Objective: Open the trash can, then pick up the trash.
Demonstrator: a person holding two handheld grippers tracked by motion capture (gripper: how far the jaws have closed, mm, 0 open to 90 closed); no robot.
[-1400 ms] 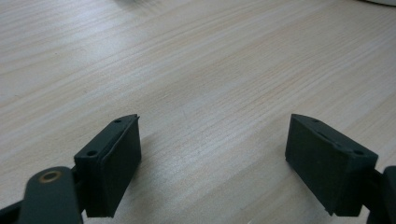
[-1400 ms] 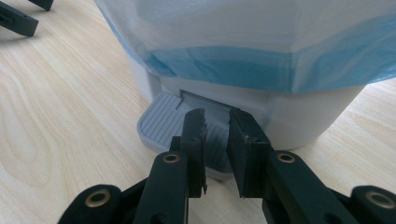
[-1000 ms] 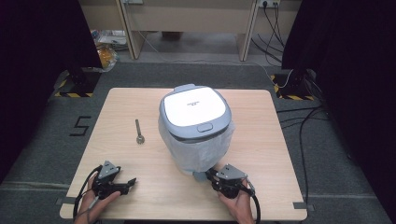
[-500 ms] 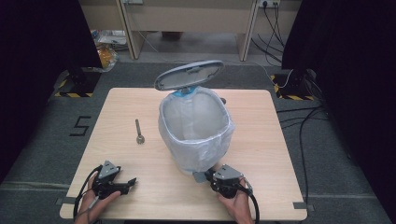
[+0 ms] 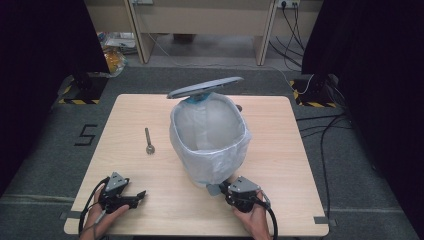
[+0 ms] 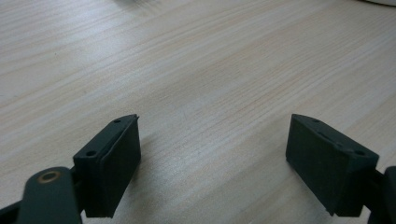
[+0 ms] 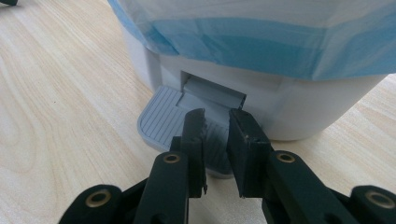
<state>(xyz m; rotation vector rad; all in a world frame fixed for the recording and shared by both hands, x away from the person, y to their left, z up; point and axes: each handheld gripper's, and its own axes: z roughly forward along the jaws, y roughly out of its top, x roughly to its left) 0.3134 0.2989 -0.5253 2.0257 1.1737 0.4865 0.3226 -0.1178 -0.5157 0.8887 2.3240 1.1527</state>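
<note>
The right hand-held gripper [image 7: 215,116], its jaws nearly closed with a slim gap and gripping nothing, presses down on the grey pedal [image 7: 161,116] of the lined bin [image 5: 210,137] at the middle of the counter [image 5: 300,165], whose lid [image 5: 205,87] stands raised at the bin's 12 o'clock edge. If the tips slide off the ribbed pedal, the lid would likely drop shut, and a hard push could shove the light bin toward 12 o'clock. The left hand-held gripper [image 6: 215,154] rests with jaws wide apart and empty on the counter at 7 o'clock, well clear of the metal pin [image 5: 148,141] at 9 o'clock.
</note>
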